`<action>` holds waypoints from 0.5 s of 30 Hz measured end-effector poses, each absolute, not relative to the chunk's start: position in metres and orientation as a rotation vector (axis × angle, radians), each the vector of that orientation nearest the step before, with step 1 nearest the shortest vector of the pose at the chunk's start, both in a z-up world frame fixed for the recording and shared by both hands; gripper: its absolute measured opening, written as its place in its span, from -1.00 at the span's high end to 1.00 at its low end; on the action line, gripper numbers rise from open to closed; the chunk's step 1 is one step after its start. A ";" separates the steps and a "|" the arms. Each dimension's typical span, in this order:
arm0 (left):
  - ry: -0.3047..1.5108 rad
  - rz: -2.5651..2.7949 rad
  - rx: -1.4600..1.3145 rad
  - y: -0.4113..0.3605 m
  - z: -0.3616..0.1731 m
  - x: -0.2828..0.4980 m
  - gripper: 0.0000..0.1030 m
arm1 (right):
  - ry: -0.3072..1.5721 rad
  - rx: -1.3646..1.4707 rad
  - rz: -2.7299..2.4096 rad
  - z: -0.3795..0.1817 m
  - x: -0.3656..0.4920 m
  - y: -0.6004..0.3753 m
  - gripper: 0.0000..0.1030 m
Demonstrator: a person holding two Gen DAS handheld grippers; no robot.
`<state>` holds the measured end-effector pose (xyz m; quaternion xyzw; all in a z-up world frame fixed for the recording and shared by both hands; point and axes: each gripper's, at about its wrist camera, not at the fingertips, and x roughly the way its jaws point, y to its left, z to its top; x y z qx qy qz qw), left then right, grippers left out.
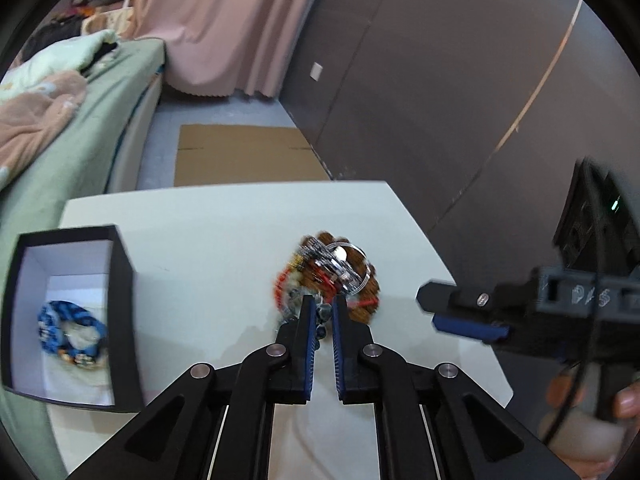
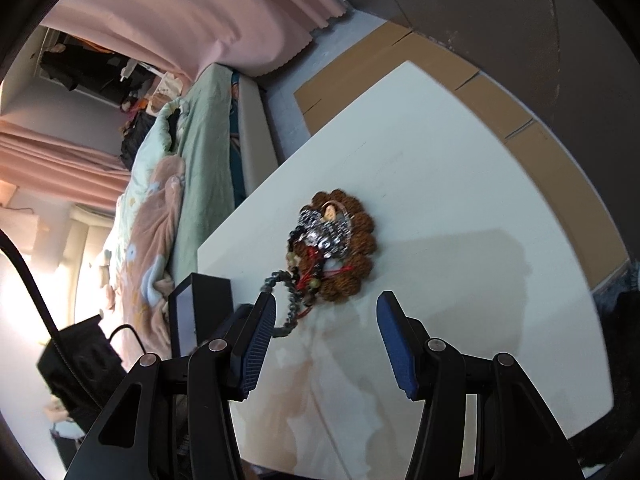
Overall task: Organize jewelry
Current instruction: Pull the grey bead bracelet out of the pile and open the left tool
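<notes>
A heap of jewelry (image 1: 340, 276) lies on the white table (image 1: 200, 232): a brown beaded bracelet, silver bangles, red cord and dark beads. My left gripper (image 1: 322, 304) is at the heap's near edge, shut on a grey bead bracelet (image 1: 322, 314). In the right wrist view that grey bracelet (image 2: 286, 308) loops out from the heap (image 2: 336, 240) toward the lower left. My right gripper (image 2: 326, 298) stands open just short of the heap with nothing between its fingers. In the left wrist view the right gripper (image 1: 430, 308) comes in from the right. A black box (image 1: 124, 280) at the left holds a blue bracelet (image 1: 72, 328).
A bed with green and peach bedding (image 1: 60, 120) runs along the table's left side. Flattened cardboard (image 1: 248, 156) lies on the floor beyond the table, below a pink curtain (image 1: 224, 20) and a dark wall (image 1: 440, 80). A person's hand (image 1: 624, 400) holds the right gripper.
</notes>
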<state>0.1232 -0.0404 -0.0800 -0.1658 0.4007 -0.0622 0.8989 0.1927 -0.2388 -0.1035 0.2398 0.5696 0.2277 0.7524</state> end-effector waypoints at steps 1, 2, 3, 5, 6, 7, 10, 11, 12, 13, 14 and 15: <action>0.822 -0.124 -0.356 -0.035 -0.077 0.122 0.86 | 1.249 0.529 0.506 -0.105 0.193 -0.236 -0.05; 0.817 -0.120 -0.368 -0.030 -0.075 0.121 0.87 | 1.254 0.532 0.513 -0.107 0.193 -0.233 -0.05; 0.813 -0.120 -0.378 -0.026 -0.074 0.119 1.00 | 1.259 0.533 0.518 -0.109 0.193 -0.230 -0.05; 0.802 -0.117 -0.399 -0.017 -0.070 0.117 1.00 | 1.268 0.537 0.530 -0.112 0.193 -0.223 -0.04; 0.793 -0.113 -0.403 -0.014 -0.067 0.117 1.00 | 1.274 0.537 0.535 -0.114 0.193 -0.219 0.00; 0.786 -0.110 -0.406 -0.011 -0.066 0.116 1.00 | 1.284 0.540 0.542 -0.118 0.193 -0.214 0.02; 0.777 -0.109 -0.411 -0.006 -0.062 0.115 1.00 | 1.316 0.554 0.556 -0.127 0.194 -0.204 0.10; 0.780 -0.108 -0.407 -0.004 -0.062 0.115 1.00 | 1.329 0.557 0.556 -0.131 0.195 -0.201 0.12; 0.786 -0.108 -0.404 -0.003 -0.062 0.117 1.00 | 1.338 0.556 0.553 -0.135 0.195 -0.199 0.15; 0.802 -0.108 -0.403 -0.003 -0.065 0.119 1.00 | 1.346 0.553 0.547 -0.138 0.196 -0.196 0.16; 0.815 -0.110 -0.405 -0.002 -0.066 0.120 1.00 | 1.351 0.551 0.540 -0.141 0.196 -0.193 0.17; 0.829 -0.110 -0.412 -0.001 -0.069 0.121 1.00 | 1.354 0.552 0.536 -0.143 0.196 -0.191 0.19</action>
